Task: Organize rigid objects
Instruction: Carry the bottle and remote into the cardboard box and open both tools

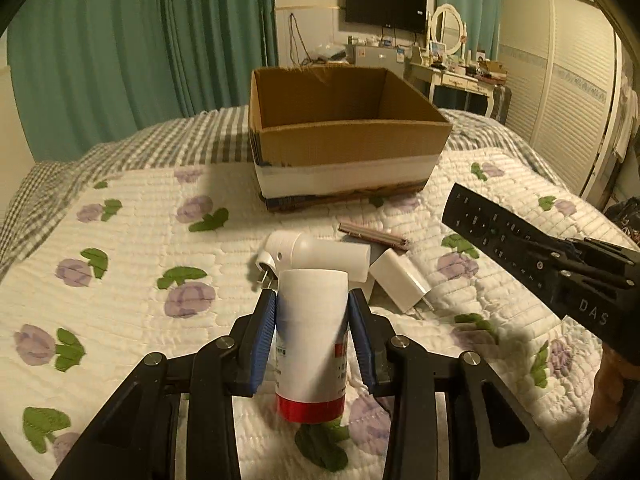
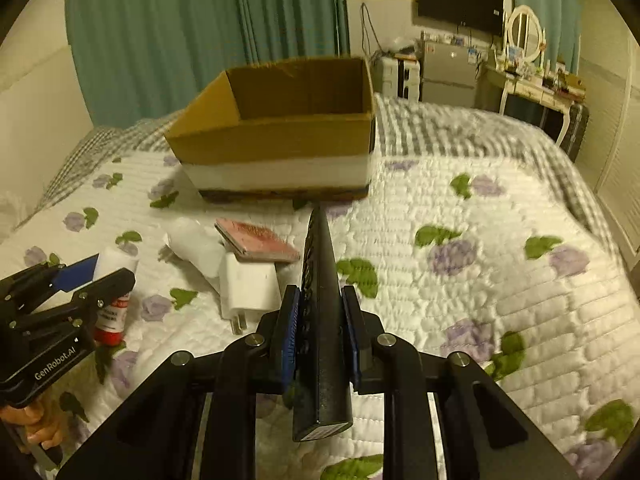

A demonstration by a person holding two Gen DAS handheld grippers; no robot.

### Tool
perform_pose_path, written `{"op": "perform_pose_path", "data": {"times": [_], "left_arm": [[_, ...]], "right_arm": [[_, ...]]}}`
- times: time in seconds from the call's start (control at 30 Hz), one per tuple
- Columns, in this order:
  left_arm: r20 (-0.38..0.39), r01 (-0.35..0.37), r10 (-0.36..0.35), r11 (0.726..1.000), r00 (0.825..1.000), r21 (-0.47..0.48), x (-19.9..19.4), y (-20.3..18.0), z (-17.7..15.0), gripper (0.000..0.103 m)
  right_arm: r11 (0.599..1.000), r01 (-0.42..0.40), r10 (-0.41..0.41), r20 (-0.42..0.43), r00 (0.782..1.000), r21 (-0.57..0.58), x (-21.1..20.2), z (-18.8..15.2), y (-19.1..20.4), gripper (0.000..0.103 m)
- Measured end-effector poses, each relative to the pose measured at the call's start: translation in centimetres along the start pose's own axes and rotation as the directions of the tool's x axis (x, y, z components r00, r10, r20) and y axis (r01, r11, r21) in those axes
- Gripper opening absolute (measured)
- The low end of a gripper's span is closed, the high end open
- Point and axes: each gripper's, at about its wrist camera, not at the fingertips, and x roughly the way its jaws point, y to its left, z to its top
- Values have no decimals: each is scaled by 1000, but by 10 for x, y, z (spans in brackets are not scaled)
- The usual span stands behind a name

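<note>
My left gripper is shut on a white bottle with a red band, held above the bed; the bottle also shows in the right wrist view. My right gripper is shut on a black remote control, held edge-up; the remote also shows in the left wrist view at the right. An open cardboard box stands on the bed ahead, also in the right wrist view. A white plug device, a white charger and a pink flat case lie on the quilt before the box.
The bed has a white quilt with purple flowers and a grey checked sheet behind. Teal curtains, a wall TV, a dressing table with mirror and a wardrobe stand beyond the bed.
</note>
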Motion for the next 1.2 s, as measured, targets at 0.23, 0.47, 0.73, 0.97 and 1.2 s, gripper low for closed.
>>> {"op": "perform_pose_path", "data": {"times": [0.23, 0.47, 0.73, 0.97, 1.2], "left_arm": [[88, -6, 8, 1000, 996, -19, -33, 3, 14, 37], [192, -16, 22, 999, 981, -33, -66, 6, 37, 37], [300, -2, 14, 999, 954, -40, -99, 6, 72, 37], [362, 26, -11, 999, 932, -37, -112, 4, 104, 37], [417, 30, -17, 999, 909, -25, -111, 4, 143, 37]], "right_arm": [[1000, -4, 4, 71, 997, 1, -37, 10, 5, 20], [1000, -2, 3, 170, 985, -10, -80, 29, 11, 20], [999, -3, 16, 287, 958, -46, -123, 64, 20, 20], [999, -32, 44, 355, 934, -40, -139, 101, 23, 20], [997, -14, 41, 395, 918, -71, -137, 140, 21, 20]]}}
